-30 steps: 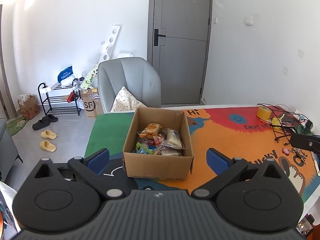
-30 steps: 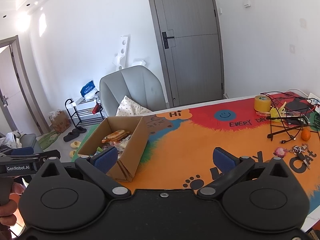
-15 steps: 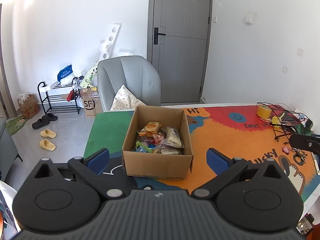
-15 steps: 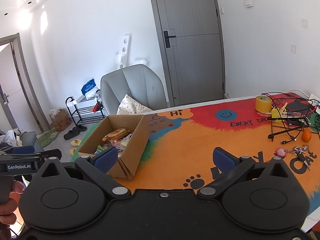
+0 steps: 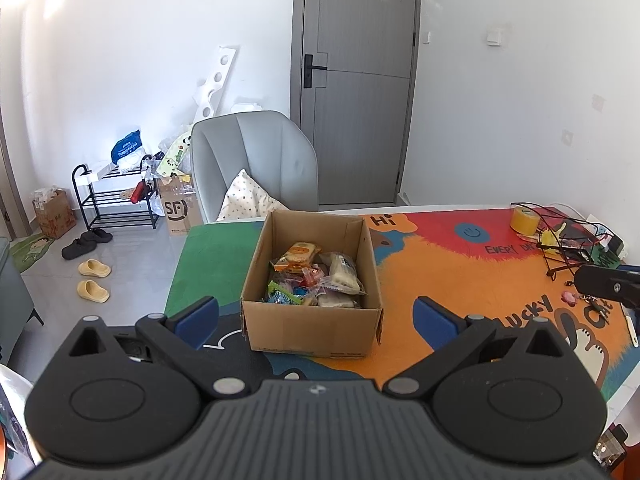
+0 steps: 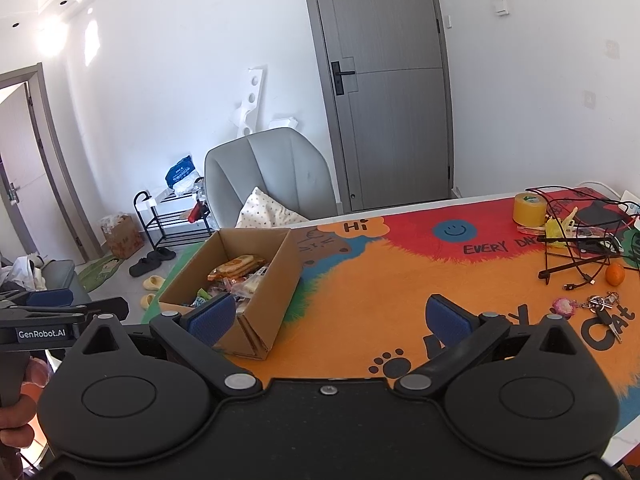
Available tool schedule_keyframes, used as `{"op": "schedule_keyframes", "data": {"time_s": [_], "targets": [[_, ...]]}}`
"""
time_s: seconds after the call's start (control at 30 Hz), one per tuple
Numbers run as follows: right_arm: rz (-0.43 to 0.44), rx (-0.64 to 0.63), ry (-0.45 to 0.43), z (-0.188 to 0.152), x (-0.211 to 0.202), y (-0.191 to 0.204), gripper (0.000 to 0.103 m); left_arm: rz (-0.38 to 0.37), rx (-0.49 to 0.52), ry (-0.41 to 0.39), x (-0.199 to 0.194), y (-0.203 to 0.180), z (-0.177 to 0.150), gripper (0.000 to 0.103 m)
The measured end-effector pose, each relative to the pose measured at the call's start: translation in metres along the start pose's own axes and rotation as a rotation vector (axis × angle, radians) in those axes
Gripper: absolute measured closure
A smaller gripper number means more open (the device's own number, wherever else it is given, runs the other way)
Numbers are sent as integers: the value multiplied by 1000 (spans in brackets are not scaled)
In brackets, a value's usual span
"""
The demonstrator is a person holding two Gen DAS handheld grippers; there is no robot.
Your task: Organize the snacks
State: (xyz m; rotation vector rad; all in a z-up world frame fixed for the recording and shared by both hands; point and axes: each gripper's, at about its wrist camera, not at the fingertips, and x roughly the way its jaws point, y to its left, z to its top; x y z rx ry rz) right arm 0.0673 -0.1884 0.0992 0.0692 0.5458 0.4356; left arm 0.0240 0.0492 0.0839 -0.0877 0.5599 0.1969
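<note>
Two claws, left claw [image 5: 316, 314] and right claw [image 6: 330, 318], both apart, empty. One box [image 5: 312, 280] of snacks [image 5: 316, 276] ahead of left claw on colourful desk [image 6: 400, 280].

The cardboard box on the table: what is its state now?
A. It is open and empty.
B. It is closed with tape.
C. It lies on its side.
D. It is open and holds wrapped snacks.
D: the cardboard box stands upright with no lid over it, and wrapped snacks lie inside.

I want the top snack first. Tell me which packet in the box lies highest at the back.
The orange biscuit packet, at the far side of the box. It rests atop the pile; the pale packets and blue wrappers lie nearer and lower.
</note>
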Motion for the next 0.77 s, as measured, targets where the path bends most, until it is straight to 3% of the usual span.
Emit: {"op": "schedule_keyframes", "data": {"time_s": [0.77], "targets": [[4, 3, 17, -2, 4, 1, 0, -23, -9, 11, 3, 1, -1, 0]]}}
